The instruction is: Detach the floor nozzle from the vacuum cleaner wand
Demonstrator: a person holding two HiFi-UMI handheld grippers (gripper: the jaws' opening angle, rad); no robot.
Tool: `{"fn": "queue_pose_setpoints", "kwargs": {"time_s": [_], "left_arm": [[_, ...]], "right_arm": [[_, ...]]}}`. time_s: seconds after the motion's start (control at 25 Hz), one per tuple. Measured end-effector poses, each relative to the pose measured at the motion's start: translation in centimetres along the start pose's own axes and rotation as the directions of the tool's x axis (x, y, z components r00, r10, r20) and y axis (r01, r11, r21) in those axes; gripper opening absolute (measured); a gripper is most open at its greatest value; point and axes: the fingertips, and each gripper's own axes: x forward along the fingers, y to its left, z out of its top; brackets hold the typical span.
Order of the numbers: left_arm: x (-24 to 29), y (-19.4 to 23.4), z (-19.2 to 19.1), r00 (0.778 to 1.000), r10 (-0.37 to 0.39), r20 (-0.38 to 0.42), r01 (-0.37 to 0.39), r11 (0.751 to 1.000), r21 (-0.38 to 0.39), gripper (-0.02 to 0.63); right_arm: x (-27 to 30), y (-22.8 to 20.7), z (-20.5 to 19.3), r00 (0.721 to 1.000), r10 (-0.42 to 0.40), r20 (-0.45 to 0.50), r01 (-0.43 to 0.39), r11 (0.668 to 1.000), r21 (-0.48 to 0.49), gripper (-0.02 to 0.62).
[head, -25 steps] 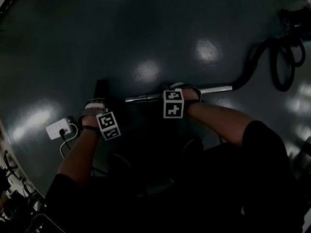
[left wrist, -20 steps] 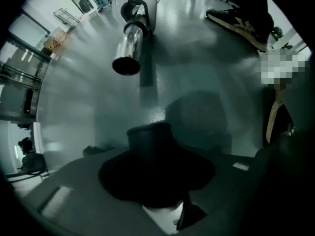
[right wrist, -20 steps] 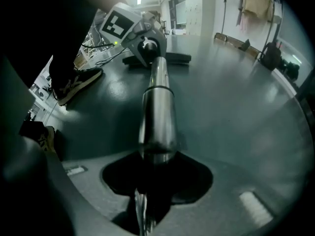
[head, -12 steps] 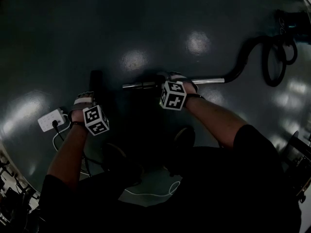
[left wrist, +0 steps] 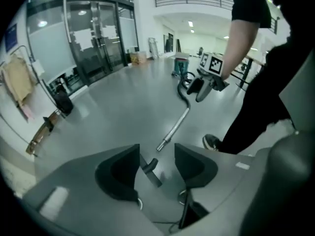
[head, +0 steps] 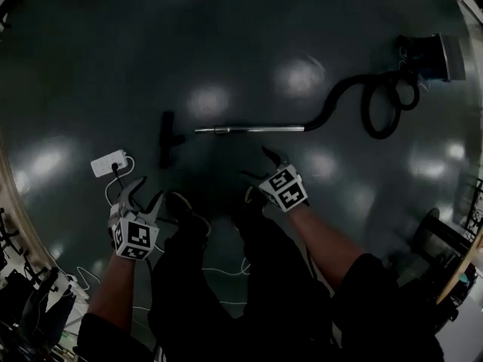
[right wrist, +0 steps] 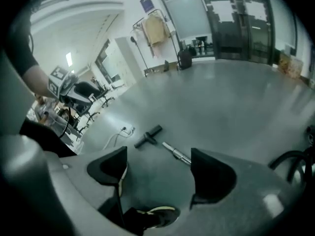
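My left tool [head: 142, 196] hangs at the lower left of the head view. Its 2 dark, wedge-shaped jaws are apart and closing, gripping nothing. My right tool [head: 259, 176] sits just right of centre, its 2 jaws spread wide and opening, likewise released. Each carries a white cube [head: 136, 237] printed with black square markers. Both tools are held well above the floor [head: 226, 36], a smooth, glossy dark grey sheet dotted with soft light reflections.

The floor nozzle [head: 167, 138] lies on that floor left of centre. It is a matte black T shape, a long flat bar with a short neck pointing right. It is off the wand [head: 249, 129], a slim, straight, shiny metal tube lying level just right of it, with a gap between the neck and the tube's end. The wand's other end joins a black hose [head: 355, 100] that loops toward the boxy vacuum body [head: 430, 55] at the upper right. A white oblong power strip [head: 109, 163] lies near the nozzle, to its lower left.
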Motion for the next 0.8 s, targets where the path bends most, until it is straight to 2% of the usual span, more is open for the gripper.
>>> {"fn": "queue_pose_setpoints", "kwargs": {"time_s": [0.08,0.2,0.28,0.44,0.52,0.68,0.8], "left_arm": [[-6.6,-0.6,3.1,0.997,0.069,0.019,-0.067,0.996,-0.066,0.230],[-15.2,-1.8,6.7,0.989,0.148,0.030,-0.140,0.973,-0.186,0.230],[-19.4,-2.6,8.3,0.984,0.175,0.045,-0.158,0.955,-0.249,0.230],[-25.7,-4.9,10.5,0.978,0.181,0.102,-0.138,0.933,-0.332,0.218],[-27.6,-5.7,11.5,0.971,0.179,0.160,-0.116,0.933,-0.339,0.218],[-31.6,-5.4,13.0,0.941,0.181,0.284,-0.098,0.954,-0.283,0.218],[-35.2,-5.3,13.4,0.907,0.200,0.370,-0.103,0.959,-0.265,0.216]], "right_arm": [[-6.4,2.6,1.9,0.999,0.003,0.049,-0.004,1.000,0.024,0.403],[-14.5,6.6,3.6,0.996,0.013,0.083,-0.020,0.996,0.083,0.403],[-18.7,9.5,4.6,0.996,0.027,0.082,-0.036,0.994,0.106,0.403],[-24.7,14.6,6.2,0.996,0.031,0.084,-0.036,0.997,0.061,0.403],[-27.3,16.1,7.6,0.992,0.000,0.129,-0.007,0.998,0.059,0.403],[-31.3,20.5,11.2,0.968,-0.070,0.241,0.055,0.996,0.069,0.403],[-32.6,25.2,12.7,0.948,-0.081,0.307,0.059,0.995,0.082,0.403]]}}
